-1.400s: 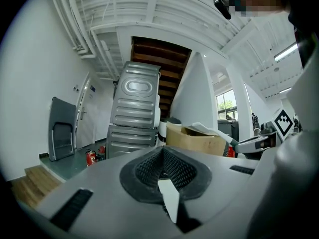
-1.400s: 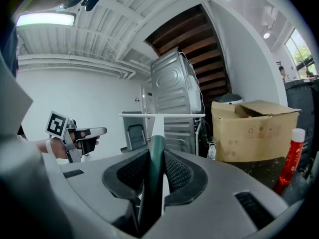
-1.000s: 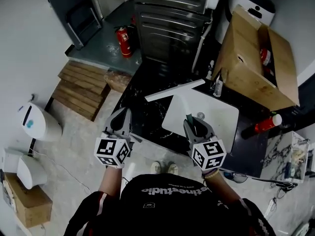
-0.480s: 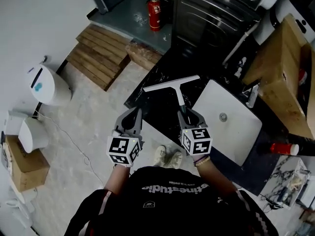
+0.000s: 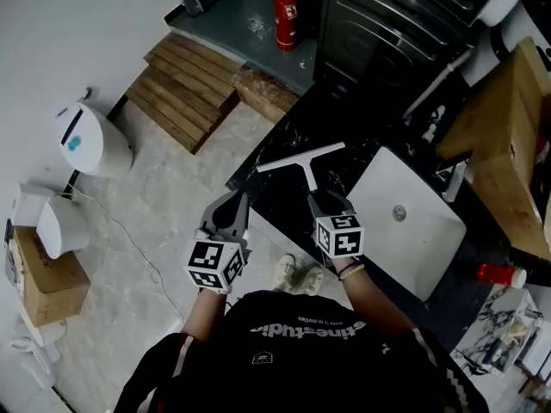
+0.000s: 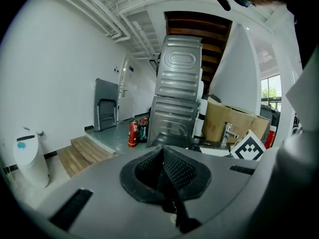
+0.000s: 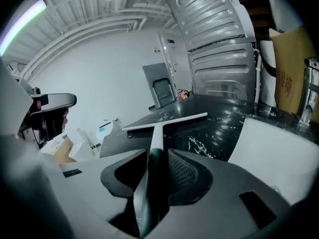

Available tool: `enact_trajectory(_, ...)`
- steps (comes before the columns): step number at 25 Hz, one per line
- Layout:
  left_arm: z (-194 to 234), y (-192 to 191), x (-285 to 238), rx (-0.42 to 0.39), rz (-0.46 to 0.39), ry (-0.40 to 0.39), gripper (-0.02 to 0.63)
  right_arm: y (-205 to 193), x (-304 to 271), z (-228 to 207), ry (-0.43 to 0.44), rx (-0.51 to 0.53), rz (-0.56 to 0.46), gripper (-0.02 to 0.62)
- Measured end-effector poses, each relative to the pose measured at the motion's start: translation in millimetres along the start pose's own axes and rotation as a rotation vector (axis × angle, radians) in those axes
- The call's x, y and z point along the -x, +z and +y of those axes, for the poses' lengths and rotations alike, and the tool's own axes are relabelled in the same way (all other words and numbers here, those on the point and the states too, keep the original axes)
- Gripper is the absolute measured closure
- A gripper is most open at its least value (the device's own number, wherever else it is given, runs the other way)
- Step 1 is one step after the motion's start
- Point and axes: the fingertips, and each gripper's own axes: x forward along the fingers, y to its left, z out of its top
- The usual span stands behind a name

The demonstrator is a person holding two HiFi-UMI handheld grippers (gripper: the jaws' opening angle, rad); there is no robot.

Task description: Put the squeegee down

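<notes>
The black, white-veined stone countertop (image 5: 274,163) lies under the white T-shaped squeegee (image 5: 302,157). The right gripper (image 5: 320,201) is clamped on its dark handle, and whether the blade touches the stone is unclear. By my judgement, setting it down and letting go is what is left. The left gripper (image 6: 164,172) is closed on nothing.

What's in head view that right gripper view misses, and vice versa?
Head view only: wooden steps, the person's shoes and a red can. Right gripper view only: ceiling pipes and a light strip. Both: the right gripper with fingers shut on the squeegee handle, its blade out over the black counter, the white sink and the left gripper.
</notes>
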Motion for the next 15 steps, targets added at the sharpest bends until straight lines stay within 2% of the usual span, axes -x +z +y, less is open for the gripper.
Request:
enact_trajectory(4,-15,19,-13,-0.034,-0.031,-0.054,0.592,28,27,-7,-0.009,0.004,-0.102,0.443)
enact_trajectory(9,-64,45,-37,-0.059,-0.073,-0.163,0.592,67,107,-35,-0.048,-0.013,-0.302,0.443)
enact_trajectory(15,-172,89,-75,-0.156,-0.165,-0.424,0.592,88,262,-94,-0.204,-0.109,-0.589,0.471)
